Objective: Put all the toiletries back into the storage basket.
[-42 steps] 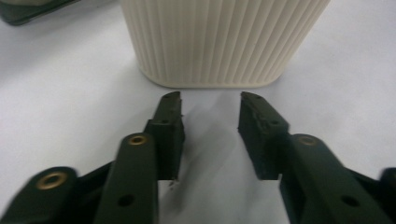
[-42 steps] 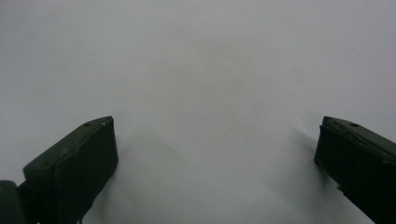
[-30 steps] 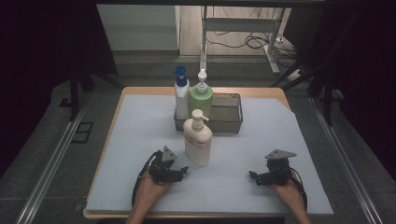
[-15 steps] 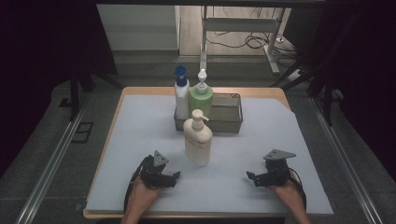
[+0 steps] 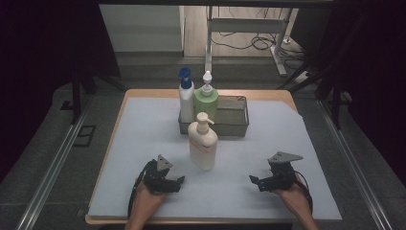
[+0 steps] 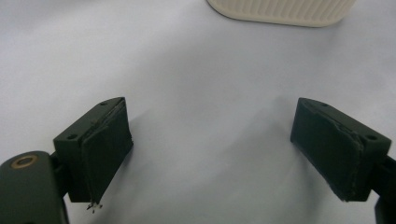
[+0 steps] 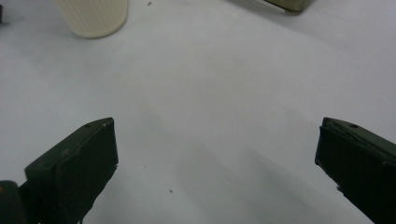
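Pale blue table cover (image 5: 143,143), upright cream pump bottle (image 5: 203,143) with ribbed base, both tools released, nothing between jaws

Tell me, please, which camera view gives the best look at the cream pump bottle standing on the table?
The high view: the cream pump bottle stands there whole, upright, pump on top, in front of the metal basket. The left gripper view catches just its ribbed base at the top edge; the right gripper view likewise shows its base, upper left.
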